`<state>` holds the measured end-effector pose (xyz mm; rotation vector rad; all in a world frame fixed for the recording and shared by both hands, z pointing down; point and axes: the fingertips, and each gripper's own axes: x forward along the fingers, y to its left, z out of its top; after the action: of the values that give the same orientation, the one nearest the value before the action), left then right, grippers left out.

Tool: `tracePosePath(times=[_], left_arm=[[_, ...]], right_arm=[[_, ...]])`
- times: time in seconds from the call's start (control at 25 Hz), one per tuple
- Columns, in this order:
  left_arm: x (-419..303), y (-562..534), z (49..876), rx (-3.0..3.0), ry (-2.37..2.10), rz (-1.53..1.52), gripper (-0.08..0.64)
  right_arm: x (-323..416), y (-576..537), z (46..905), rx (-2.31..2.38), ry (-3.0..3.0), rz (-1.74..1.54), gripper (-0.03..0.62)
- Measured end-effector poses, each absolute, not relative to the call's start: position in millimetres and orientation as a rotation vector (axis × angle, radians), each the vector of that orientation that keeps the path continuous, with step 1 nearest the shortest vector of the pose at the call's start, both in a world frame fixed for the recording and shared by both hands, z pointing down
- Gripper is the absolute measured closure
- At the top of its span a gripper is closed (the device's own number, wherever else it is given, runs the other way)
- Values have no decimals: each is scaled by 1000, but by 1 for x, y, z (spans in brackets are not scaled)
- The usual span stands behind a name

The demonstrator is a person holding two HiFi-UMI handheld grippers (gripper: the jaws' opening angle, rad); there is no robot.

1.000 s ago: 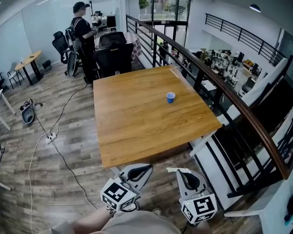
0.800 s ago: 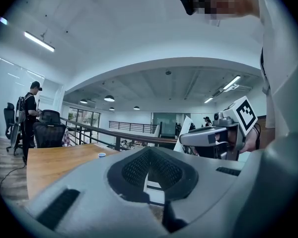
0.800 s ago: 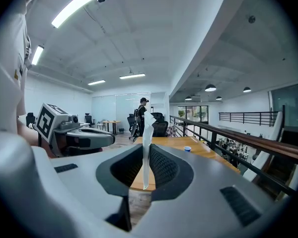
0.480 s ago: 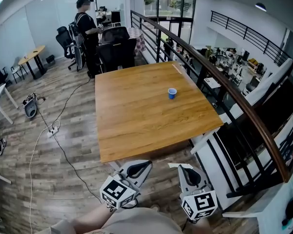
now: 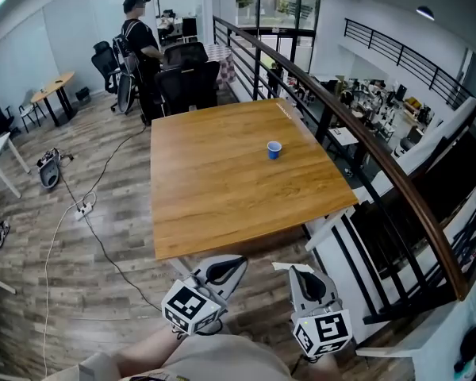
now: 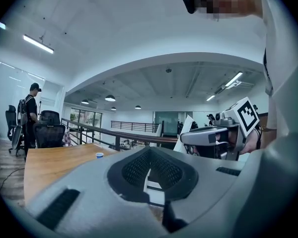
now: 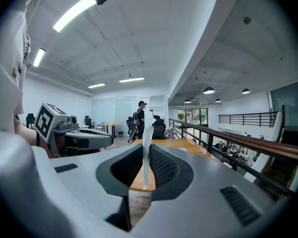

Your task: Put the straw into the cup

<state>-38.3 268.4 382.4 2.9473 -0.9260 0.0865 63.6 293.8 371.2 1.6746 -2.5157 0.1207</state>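
Pinching a slim white straw (image 7: 147, 135) between its dark ribbed pads, the right gripper (image 5: 300, 275) has its jaws closed on the straw. The straw stands upright across the jaws, its long axis vertical in the right gripper view. Its upper end rises clear above the pads toward the ceiling, and its lower end sits low in the gap between them.

Just to the right gripper's left, and apart from it, the left gripper (image 5: 234, 265) sits about level with it. Its jaws are drawn together with nothing between them. Both grippers point forward toward a square wooden table (image 5: 222, 205), short of its near edge.

A small blue cup (image 5: 274, 150) stands mouth up on that table, well ahead of both grippers. A brown-topped railing with dark bars (image 7: 278, 148) runs along the right gripper's right side. Far ahead and to the left of the left gripper, beyond the table's far corner, a person in black (image 5: 140, 46) stands beside black office chairs (image 5: 186, 74).
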Motion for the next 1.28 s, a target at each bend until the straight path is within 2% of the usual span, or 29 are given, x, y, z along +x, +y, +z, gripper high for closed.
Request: tracePosePath(times=[0.68,1.28], left_arm=[[-10,250,403,2951,-925,124,546],[13,136,419,2961,-835,130,546]], right_arm=[[78,273,383,1615,-2563,104,543],[90,165,396,1633,-2491,132,543]])
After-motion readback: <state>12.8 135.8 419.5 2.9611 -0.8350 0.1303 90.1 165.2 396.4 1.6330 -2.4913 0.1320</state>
